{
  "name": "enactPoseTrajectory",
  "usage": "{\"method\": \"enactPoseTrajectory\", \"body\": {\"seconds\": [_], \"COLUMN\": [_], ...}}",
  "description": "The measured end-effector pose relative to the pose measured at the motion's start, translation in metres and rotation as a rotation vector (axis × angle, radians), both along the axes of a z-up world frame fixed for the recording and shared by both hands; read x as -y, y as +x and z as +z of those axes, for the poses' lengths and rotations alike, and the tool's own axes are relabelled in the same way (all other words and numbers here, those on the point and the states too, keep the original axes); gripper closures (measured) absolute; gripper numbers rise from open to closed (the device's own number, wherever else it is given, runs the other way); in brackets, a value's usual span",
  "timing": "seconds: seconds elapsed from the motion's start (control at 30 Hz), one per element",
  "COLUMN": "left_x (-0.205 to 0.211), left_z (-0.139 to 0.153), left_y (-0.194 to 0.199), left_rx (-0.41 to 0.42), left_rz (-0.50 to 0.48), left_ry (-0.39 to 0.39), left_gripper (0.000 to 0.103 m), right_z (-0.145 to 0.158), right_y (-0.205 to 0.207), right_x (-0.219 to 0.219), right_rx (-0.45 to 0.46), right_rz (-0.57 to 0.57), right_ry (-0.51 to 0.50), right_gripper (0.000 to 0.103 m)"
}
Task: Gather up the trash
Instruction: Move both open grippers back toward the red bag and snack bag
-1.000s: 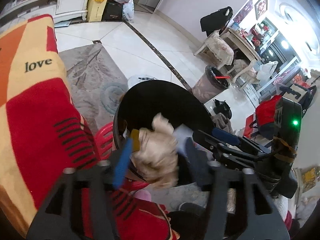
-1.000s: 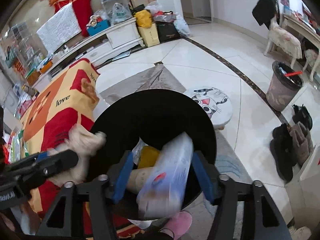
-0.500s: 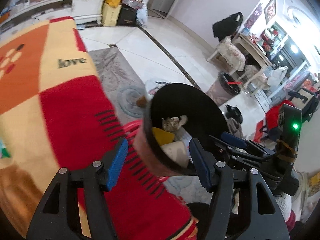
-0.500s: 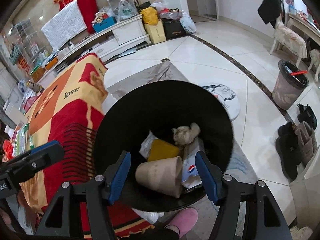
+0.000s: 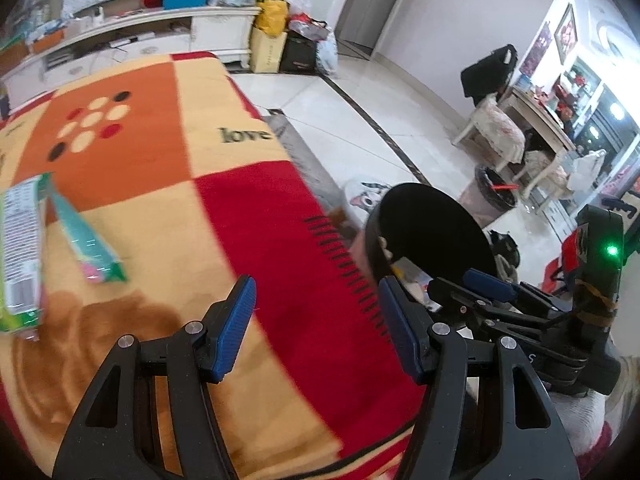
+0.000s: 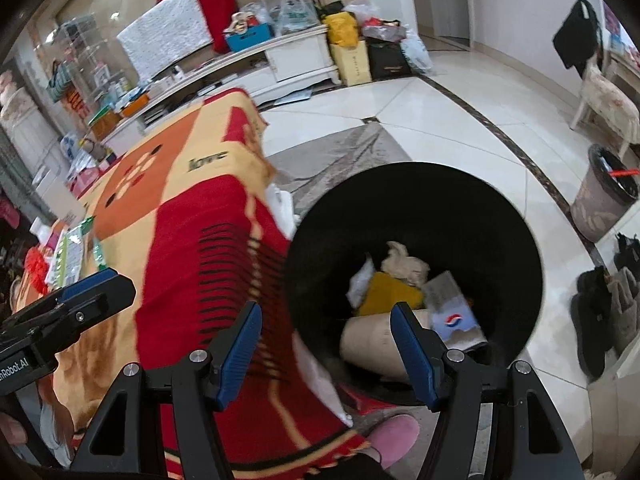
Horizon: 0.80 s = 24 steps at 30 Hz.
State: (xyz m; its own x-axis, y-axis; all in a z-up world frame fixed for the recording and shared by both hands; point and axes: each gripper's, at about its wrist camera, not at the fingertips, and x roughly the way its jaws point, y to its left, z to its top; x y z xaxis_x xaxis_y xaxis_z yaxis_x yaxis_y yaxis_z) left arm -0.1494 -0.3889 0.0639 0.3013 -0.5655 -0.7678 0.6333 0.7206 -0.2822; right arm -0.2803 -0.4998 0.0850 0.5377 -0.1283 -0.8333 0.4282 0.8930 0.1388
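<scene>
With both the left tongs (image 5: 314, 326) and right tongs (image 6: 326, 350) released and empty, carry the left ones toward the green-and-white flat plastic wrappers (image 5: 22, 256) lying far to their left on the red-and-orange blanket (image 5: 248, 208), then pinch one flat.

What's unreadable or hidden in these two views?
- Wrappers, left wrist view: print blurred, cut by the left edge.
- Bin, left wrist view: contents mostly hidden by its rim and the right gripper.
- Paper cup, right wrist view: partly behind the gripper finger.
</scene>
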Motion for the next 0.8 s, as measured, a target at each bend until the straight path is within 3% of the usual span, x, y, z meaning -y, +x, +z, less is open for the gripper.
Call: {"method": "enactPoseTrajectory", "body": {"seconds": [0.8], "left_x": [-0.159], "left_z": [0.000], "left_y": [0.027], "left_rx": [0.020], "left_rz": [0.290], "left_ry": [0.032], "left_gripper": [0.040], "right_z": [-0.001], "right_y": [0.068], "right_x": [-0.130], "right_rx": [-0.016], "right_rz": [0.259], "right_ry": [0.004], "right_gripper": [0.035]}}
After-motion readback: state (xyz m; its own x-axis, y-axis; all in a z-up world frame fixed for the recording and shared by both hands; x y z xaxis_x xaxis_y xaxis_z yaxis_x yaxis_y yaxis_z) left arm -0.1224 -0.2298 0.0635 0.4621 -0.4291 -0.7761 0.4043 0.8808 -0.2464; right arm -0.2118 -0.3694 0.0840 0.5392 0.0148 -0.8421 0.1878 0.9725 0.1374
